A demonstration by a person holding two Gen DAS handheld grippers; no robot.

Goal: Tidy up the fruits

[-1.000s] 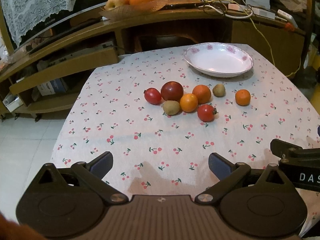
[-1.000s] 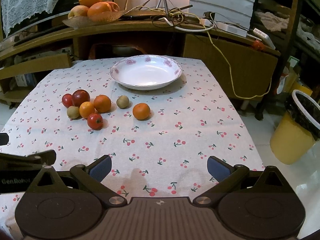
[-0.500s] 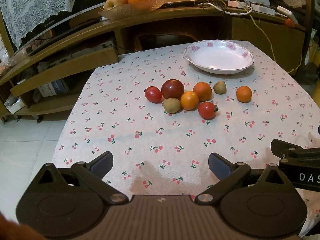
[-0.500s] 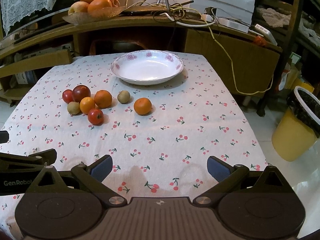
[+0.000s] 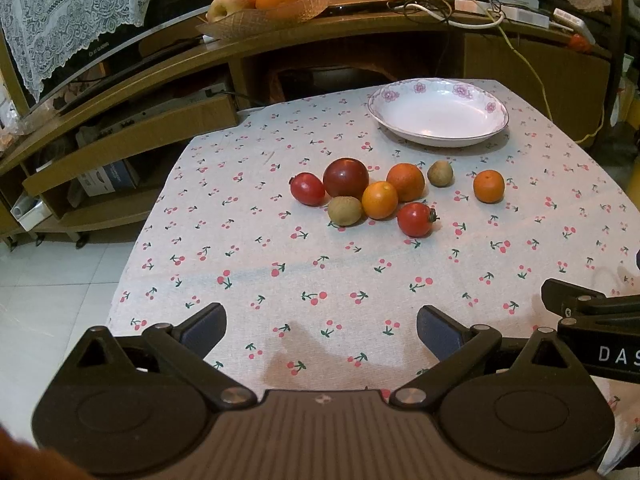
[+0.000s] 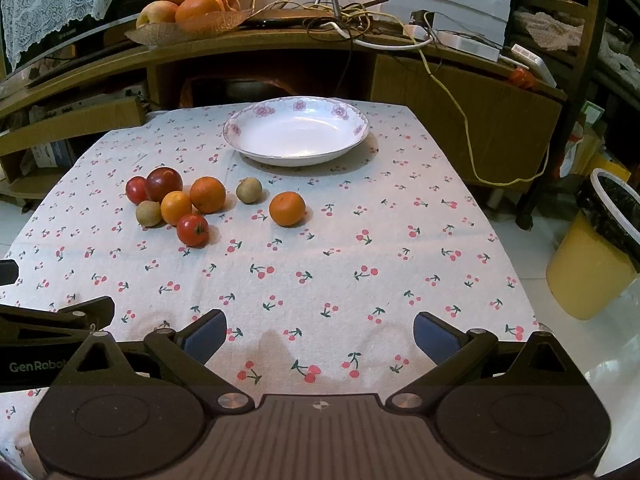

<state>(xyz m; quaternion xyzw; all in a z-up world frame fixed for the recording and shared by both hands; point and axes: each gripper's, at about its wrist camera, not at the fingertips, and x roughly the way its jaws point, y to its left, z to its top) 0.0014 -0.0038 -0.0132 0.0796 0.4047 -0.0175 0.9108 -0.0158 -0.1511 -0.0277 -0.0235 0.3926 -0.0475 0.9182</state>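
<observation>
1. Both tools hover over the near edge of the cloth-covered counter (image 6: 360,264), the left gripper (image 5: 320,330) and the right gripper (image 6: 320,330) each with jaws spread wide and nothing between them.

2. The fruit lies well ahead of both sets of jaws: a huddle of six, touching or nearly so, made up of a dark red apple (image 5: 345,178), a small tomato (image 5: 307,189), two oranges (image 5: 405,182), a kiwi (image 5: 344,211) and a stemmed tomato (image 5: 415,219).

3. Just beyond the huddle, ahead and right of the left jaws, sit a second kiwi (image 5: 440,173) and a lone mandarin (image 6: 287,208), each apart from its neighbours.

4. Farther ahead still, the flower-rimmed white dish (image 6: 244,120) holds nothing; it looks the likely home for the fruit.

5. A basket (image 6: 216,26) on the shelf behind the counter already carries oranges and an apple.

6. Handling, as a judgement: all are light and round, so apt to roll. The tomatoes look soft and thin-skinned and would want a gentle squeeze across the widest part; the citrus and the apple should bear a firmer hold. The lone mandarin offers the clearest approach.
</observation>
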